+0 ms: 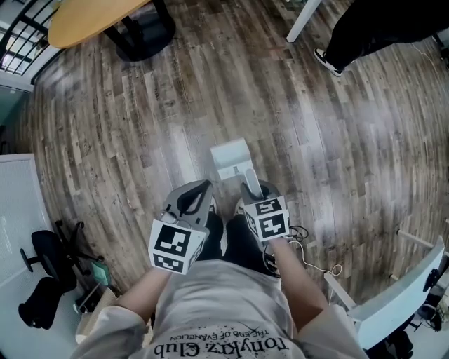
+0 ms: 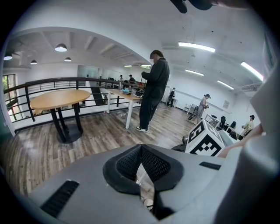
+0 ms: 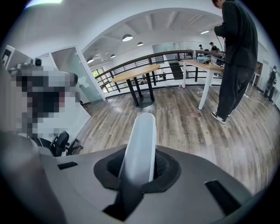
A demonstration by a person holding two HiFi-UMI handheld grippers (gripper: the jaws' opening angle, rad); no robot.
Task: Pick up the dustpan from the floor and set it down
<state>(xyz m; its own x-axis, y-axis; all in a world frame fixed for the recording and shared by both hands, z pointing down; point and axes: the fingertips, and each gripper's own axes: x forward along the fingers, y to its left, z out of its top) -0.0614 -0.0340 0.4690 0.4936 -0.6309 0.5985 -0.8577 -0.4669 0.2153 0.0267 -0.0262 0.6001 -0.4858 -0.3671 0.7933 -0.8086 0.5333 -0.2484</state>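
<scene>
The pale grey plastic dustpan (image 1: pixel 231 160), a rectangular pan with a long rounded handle (image 3: pixel 141 144), is located low over the wood-plank floor (image 1: pixel 140 126), directly ahead of the person's feet; contact with the floor cannot be determined. A round wooden table on a black pedestal (image 1: pixel 91 21) and a standing person in dark clothing (image 1: pixel 365 35) are positioned well apart from it. The jaws of the right gripper (image 1: pixel 251 188) are closed narrowly on the handle. The jaws of the left gripper (image 1: pixel 193 200) are closed at the tips, with nothing held.
</scene>
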